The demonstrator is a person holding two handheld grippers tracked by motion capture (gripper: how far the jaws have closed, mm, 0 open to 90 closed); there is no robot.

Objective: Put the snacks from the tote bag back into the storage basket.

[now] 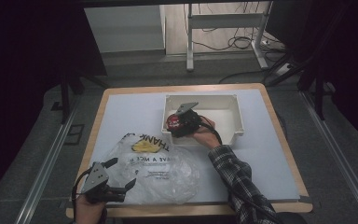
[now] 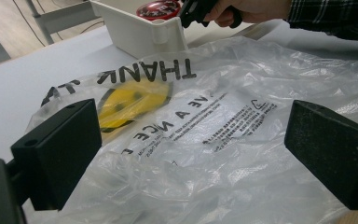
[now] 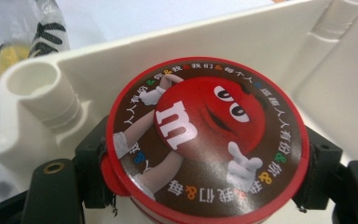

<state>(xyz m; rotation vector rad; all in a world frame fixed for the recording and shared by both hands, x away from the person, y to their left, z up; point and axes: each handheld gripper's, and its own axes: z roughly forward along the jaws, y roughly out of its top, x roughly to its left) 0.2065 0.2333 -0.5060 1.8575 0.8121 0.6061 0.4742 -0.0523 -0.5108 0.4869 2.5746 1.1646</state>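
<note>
Two hand-held grippers are at work. The right hand-held gripper (image 1: 177, 122) is clamped on a round red candy tin (image 3: 207, 140), one pad on either side of its rim, at the near-left corner of the white bin (image 1: 235, 112) on the desk (image 1: 135, 109). The left hand-held gripper (image 1: 121, 175) hangs wide open and holds nothing, just above the near-left part of a crumpled clear plastic bag (image 2: 242, 140).

The tin's smooth round edge could slip from the pads if tilted. The bin's near wall and its corner post (image 3: 39, 91) stand between the tin and the bag; clipping them could knock it loose. The limp bag may slide or collapse.
</note>
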